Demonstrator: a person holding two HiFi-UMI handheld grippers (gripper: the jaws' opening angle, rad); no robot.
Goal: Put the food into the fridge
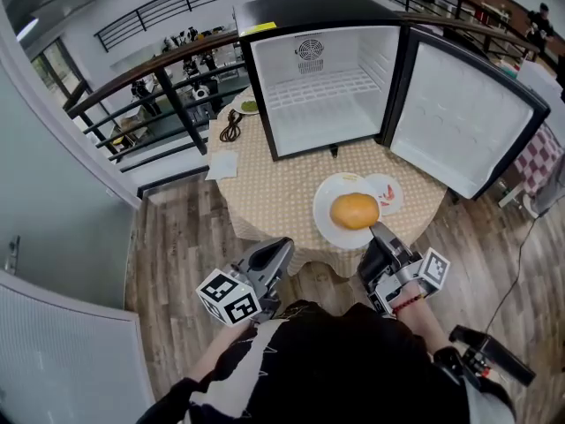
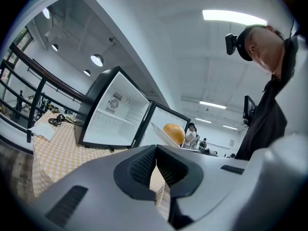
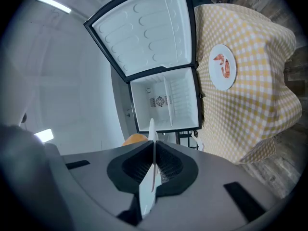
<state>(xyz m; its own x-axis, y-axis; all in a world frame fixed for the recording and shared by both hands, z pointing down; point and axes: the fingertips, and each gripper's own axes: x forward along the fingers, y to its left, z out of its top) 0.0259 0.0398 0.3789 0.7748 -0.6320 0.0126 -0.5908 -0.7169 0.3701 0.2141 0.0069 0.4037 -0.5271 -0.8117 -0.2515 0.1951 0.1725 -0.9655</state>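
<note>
The fingers of our right gripper (image 1: 377,229) pinch the near rim of the plate (image 1: 330,222) carrying the bun (image 1: 354,210) over the bench's (image 1: 265,193) near edge, the open fridge (image 1: 322,104) straight ahead at the far edge; our left gripper (image 1: 281,248), fingers closed on nothing, sits farther back.

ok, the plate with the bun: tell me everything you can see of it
The plate is round, white and shallow, ceramic or plastic by the look. It carries one golden-orange bun near its middle. The right gripper is shut on its near rim, and the thin edge shows edge-on between the pads in the right gripper view. It seems lifted clear of the checked tablecloth, and in the left gripper view it tilts slightly. It is in front of the open fridge.
</note>
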